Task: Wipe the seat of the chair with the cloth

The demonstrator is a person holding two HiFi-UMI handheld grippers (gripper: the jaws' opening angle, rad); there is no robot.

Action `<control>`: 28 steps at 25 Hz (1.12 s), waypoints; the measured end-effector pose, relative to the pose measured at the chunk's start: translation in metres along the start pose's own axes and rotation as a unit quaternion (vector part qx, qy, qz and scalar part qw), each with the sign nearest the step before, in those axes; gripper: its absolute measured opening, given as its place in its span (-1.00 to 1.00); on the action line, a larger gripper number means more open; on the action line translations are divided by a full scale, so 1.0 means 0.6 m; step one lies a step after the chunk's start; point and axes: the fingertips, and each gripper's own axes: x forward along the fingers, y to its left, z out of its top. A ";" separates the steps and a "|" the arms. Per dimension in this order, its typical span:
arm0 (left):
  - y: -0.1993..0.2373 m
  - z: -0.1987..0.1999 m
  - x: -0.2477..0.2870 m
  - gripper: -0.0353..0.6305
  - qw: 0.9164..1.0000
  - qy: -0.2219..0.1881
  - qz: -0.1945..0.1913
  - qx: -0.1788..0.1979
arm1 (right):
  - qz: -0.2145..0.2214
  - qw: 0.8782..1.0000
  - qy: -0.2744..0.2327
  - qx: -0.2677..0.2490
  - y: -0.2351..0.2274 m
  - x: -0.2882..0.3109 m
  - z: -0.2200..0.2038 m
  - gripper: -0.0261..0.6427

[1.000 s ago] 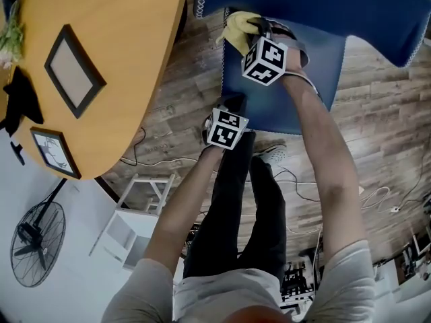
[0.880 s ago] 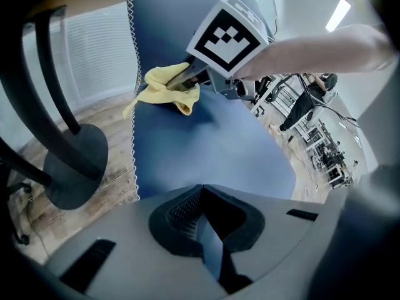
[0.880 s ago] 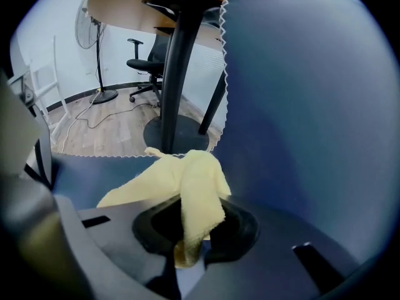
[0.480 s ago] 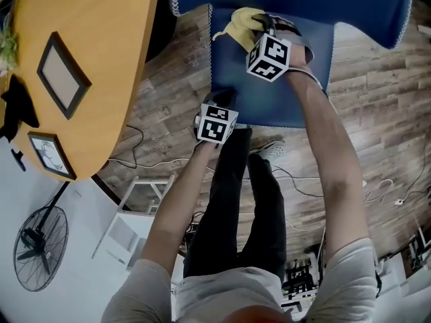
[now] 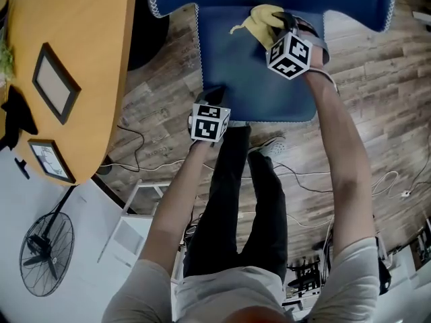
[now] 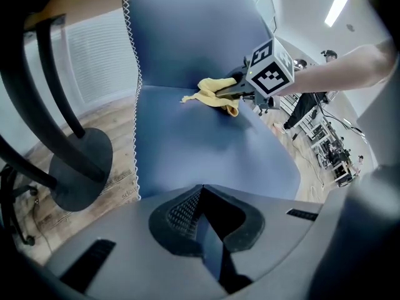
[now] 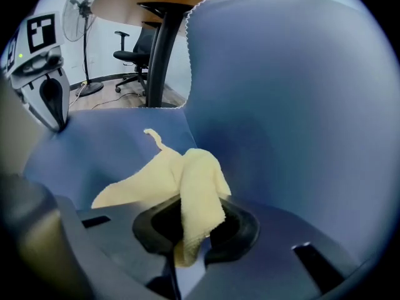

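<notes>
Wood floor [image 5: 161, 99] surrounds the blue seat [image 5: 256, 86], where my right gripper [image 7: 187, 239] has its jaws clamped on the yellow cloth [image 5: 259, 15] at the back, my left gripper [image 6: 201, 195] sits closed and empty at the front edge, and I judge most of the wiping remains.

Head camera: steeply down, seat [image 5: 256, 79] at 12 o'clock. My gripper cameras: low, close over it, facing each other. All share seat, cloth [image 5: 261, 20].

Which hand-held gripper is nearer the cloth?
Right. The right hand-held gripper clamps the cloth at the back of the seat; the left hand-held gripper sits at its front edge, apart from the cloth.
</notes>
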 end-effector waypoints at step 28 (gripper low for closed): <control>0.002 -0.005 0.006 -0.82 0.999 0.029 0.009 0.017 | -0.125 0.930 0.052 0.341 0.020 -0.127 -0.234 -0.73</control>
